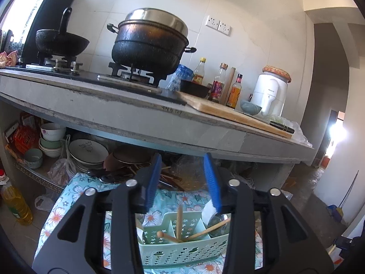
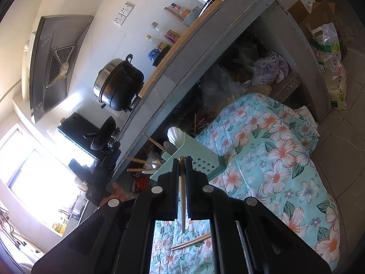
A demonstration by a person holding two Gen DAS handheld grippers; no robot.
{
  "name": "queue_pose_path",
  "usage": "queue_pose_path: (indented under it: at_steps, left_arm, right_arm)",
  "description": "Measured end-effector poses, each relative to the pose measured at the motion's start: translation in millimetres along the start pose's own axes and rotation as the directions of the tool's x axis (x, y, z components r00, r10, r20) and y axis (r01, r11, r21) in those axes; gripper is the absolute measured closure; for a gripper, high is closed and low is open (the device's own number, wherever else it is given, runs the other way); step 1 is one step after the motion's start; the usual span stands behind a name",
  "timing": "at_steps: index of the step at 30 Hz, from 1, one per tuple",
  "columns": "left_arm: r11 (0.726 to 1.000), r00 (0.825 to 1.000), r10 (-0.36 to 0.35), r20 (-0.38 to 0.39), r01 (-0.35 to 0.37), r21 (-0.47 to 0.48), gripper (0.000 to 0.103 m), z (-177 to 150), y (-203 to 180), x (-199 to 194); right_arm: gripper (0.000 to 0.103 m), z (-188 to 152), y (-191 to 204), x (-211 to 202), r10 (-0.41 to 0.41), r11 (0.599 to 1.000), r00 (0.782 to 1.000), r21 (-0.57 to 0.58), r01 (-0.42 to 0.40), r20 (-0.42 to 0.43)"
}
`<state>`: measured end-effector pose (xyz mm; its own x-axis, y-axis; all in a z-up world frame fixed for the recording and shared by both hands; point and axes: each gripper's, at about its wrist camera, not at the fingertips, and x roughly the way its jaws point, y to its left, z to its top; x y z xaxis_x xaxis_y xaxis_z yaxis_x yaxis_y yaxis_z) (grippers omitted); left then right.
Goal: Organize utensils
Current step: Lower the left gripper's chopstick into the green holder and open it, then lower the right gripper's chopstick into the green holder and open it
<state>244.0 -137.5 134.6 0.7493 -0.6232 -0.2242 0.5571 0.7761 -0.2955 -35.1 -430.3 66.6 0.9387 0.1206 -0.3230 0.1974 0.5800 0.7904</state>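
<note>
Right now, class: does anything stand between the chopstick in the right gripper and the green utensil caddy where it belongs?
Nothing visible does. The right gripper is shut on a wooden chopstick, and the green caddy stands just beyond its tip on the floral cloth, with no object between.

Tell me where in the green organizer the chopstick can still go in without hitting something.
The pale green plastic organizer is crowded: wooden chopsticks cross the middle compartments, and a metal spoon fills the right one. The left end compartment, beside the floral cloth, looks freest.
</note>
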Motion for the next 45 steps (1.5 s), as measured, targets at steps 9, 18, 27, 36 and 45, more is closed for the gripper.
queue_pose_path:
  at_steps: [9, 18, 27, 36, 45]
  left_arm:
    - [1.000, 1.000, 0.014, 0.000, -0.014, 0.001, 0.036, 3.0, 4.7, -58.9]
    - [0.998, 0.992, 0.056, -0.109, -0.058, -0.016, 0.024, -37.7, 31.7, -113.0]
    - [0.995, 0.967, 0.079, -0.242, -0.093, -0.047, 0.021, -93.1, 55.8, -142.0]
    - [0.985, 0.952, 0.045, -0.304, -0.094, -0.148, 0.021, -116.5, 73.7, -149.3]
    - [0.979, 0.949, 0.064, -0.310, -0.120, -0.166, 0.020, -117.4, 83.6, -152.9]
  right_arm:
    - [0.098, 8.7, 27.5, -0.9, 0.019, 0.997, 1.000, -0.069, -0.018, 0.017]
    - [0.098, 45.3, 91.5, 13.5, 0.075, 0.972, 0.996, -0.225, -0.062, 0.050]
    - [0.098, 83.1, 166.3, 46.0, 0.091, 0.916, 0.991, -0.400, -0.047, 0.093]
    - [0.098, 86.1, 206.9, 115.6, -0.013, 0.848, 0.994, -0.525, 0.067, 0.105]
    - [0.098, 68.4, 215.7, 171.3, -0.118, 0.781, 0.988, -0.605, 0.155, 0.101]
